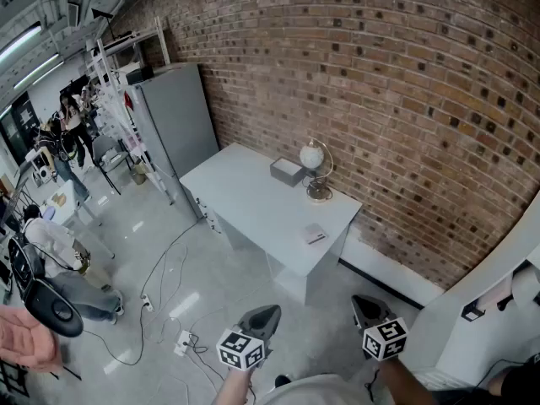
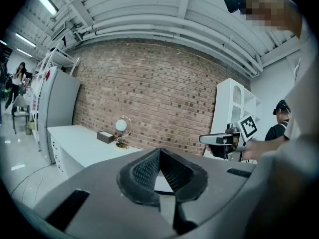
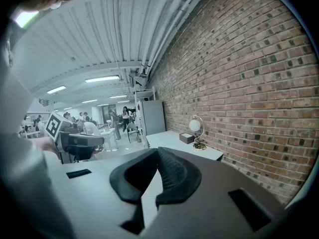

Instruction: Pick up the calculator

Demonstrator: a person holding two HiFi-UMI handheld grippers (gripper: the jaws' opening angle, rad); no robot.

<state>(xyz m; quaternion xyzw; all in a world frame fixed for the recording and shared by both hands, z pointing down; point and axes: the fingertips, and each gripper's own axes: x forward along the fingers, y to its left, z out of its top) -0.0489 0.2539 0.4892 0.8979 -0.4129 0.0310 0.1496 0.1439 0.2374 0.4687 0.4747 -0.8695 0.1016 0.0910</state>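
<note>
Calculator (image 1: 315,234) lies on desk (image 1: 253,205), visible from head view only.

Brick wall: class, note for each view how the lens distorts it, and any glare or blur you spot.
Head view: the brick wall bulges, its courses curving; light is even on the table. Left gripper view: dark rounded corners, a glaring ceiling strip light, a mosaic patch top right. Right gripper view: the wall sweeps in an arc, and the near fingers look soft.
</note>
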